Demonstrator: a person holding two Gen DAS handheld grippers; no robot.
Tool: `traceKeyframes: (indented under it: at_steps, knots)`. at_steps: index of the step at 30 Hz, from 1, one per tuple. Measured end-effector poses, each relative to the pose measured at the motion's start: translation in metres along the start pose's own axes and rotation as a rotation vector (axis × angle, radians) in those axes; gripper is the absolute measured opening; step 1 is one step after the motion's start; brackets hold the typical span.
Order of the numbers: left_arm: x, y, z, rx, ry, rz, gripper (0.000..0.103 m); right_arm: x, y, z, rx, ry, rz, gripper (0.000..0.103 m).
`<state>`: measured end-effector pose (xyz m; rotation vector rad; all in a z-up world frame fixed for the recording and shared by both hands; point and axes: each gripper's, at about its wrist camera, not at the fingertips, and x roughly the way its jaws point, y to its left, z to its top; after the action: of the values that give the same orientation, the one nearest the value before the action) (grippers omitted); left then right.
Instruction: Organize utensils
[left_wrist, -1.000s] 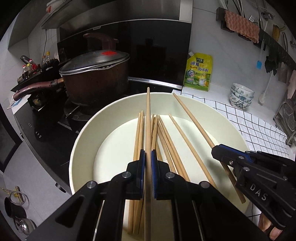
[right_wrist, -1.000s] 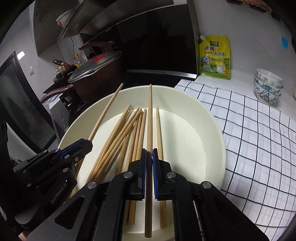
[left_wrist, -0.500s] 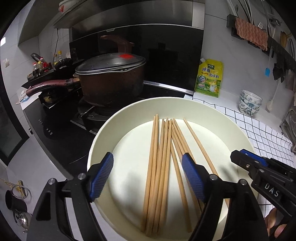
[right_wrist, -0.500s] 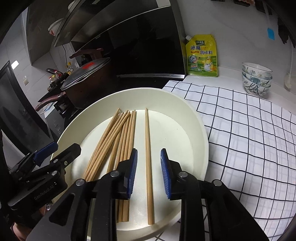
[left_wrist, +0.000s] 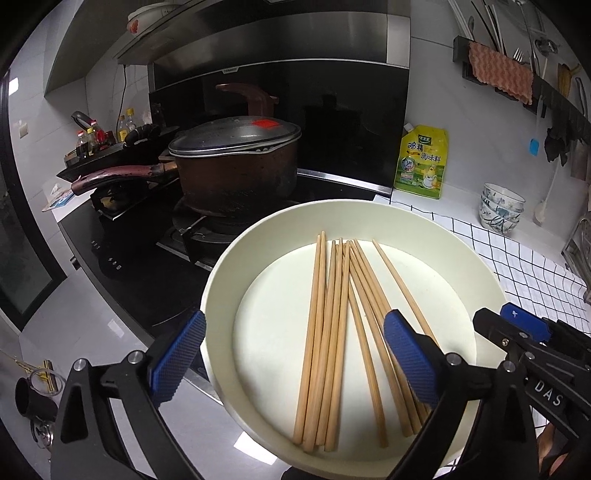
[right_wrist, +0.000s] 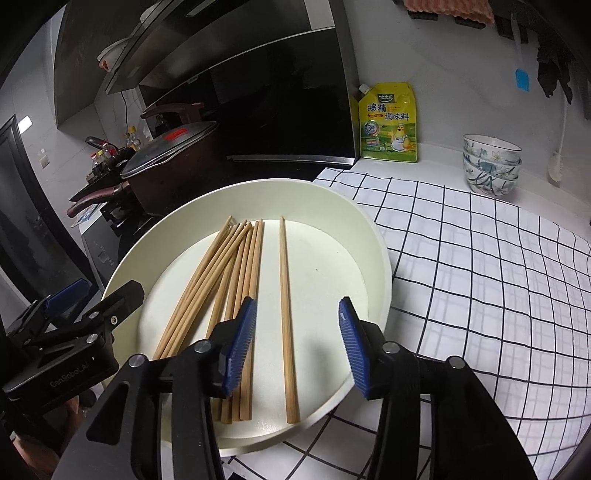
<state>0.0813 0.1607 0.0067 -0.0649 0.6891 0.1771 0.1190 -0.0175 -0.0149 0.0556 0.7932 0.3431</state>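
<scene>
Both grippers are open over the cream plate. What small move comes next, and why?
Probably ease the right gripper down and close on the lone wooden chopstick. It lies apart from the bundle of wooden chopsticks on the round cream plate, directly between the open jaws, which have just been opening.

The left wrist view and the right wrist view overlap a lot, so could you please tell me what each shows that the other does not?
Only the left wrist view shows the orange cloth on the wall rack and the right gripper from the side. Only the right wrist view shows the left gripper from the side and the lone chopstick lying clearly apart from the bundle. Both show the cream dish, the lidded pot, the yellow pouch and the stacked bowls. Both grippers have just been opening and hold nothing.
</scene>
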Motion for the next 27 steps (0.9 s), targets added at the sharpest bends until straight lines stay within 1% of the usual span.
traceKeyframes:
  at_steps: [6, 9, 27]
  knots:
    - [-0.006, 0.001, -0.002, 0.000, -0.004, 0.010, 0.096, -0.007, -0.005, -0.003, 0.021, -0.016, -0.019, 0.056]
    - [-0.008, 0.001, -0.004, 0.000, 0.000, 0.002, 0.096, -0.009, -0.006, -0.006, 0.027, -0.014, -0.019, 0.056]
    - [-0.014, 0.002, -0.010, 0.000, 0.018, 0.008, 0.097, -0.021, -0.007, -0.015, 0.032, -0.015, -0.034, 0.063]
